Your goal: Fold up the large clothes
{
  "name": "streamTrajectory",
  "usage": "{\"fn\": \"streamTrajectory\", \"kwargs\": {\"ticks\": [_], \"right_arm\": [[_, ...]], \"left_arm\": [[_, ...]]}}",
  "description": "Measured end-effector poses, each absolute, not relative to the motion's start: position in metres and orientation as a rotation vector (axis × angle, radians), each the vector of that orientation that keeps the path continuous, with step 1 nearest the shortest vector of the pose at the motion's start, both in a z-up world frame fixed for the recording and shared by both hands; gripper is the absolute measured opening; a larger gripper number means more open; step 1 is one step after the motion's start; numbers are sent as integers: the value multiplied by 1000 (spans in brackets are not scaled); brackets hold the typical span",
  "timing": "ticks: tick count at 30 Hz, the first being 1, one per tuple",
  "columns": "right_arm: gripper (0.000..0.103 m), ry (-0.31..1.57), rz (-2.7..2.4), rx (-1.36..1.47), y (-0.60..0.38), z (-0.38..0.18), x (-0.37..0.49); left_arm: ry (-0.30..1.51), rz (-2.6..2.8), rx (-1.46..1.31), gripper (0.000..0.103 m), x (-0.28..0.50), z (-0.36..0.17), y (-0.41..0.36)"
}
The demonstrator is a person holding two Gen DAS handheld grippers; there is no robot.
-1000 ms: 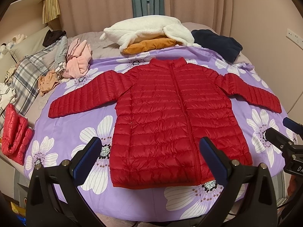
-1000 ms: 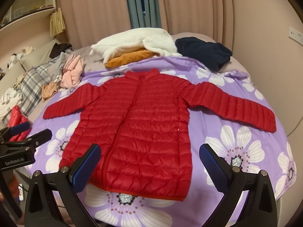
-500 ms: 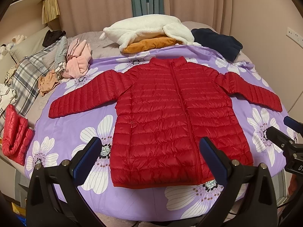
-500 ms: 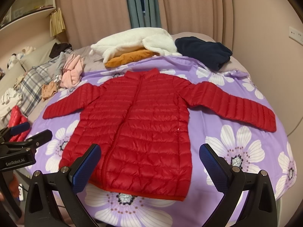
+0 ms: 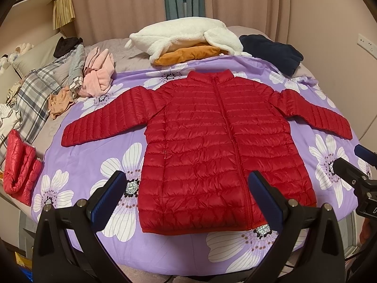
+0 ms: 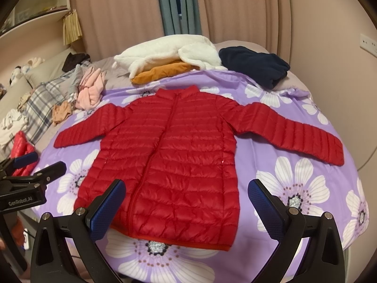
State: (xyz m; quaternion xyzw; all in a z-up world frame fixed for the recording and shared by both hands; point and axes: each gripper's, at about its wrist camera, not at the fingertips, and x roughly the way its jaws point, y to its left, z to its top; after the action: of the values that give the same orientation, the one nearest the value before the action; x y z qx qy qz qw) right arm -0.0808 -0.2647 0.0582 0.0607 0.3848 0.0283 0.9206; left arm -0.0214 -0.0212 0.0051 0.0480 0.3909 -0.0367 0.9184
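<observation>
A red quilted down jacket (image 5: 212, 146) (image 6: 169, 155) lies flat and zipped on a purple flowered sheet (image 5: 94, 165) (image 6: 294, 184), collar away from me, both sleeves spread out to the sides. My left gripper (image 5: 187, 199) hovers open above the hem, nothing between its blue pads. My right gripper (image 6: 186, 204) is open too, above the hem's right half. Each gripper shows at the edge of the other's view: the right gripper (image 5: 358, 167) at the far right, the left gripper (image 6: 33, 169) at the far left.
Behind the collar lie a white fleece (image 5: 186, 35) on an orange garment (image 5: 188, 55) and a navy garment (image 5: 271, 52). On the left are pink clothes (image 5: 97, 75), a plaid blanket (image 5: 35, 94) and a folded red jacket (image 5: 20, 165). Curtains and a wall stand behind.
Both views have shifted very slightly; the jacket lies as before and both grippers stay open.
</observation>
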Motion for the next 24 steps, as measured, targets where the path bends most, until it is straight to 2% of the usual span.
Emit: {"fn": "streamTrajectory", "kwargs": {"ticks": [16,24], "right_arm": [[102,797,62,143,-266,54,-80],[102,857,130,405,-304,7,-62]], "left_arm": [[808,-75,99,103,-19,0,-19],[914,-109,8,103,10,-38,-11]]}}
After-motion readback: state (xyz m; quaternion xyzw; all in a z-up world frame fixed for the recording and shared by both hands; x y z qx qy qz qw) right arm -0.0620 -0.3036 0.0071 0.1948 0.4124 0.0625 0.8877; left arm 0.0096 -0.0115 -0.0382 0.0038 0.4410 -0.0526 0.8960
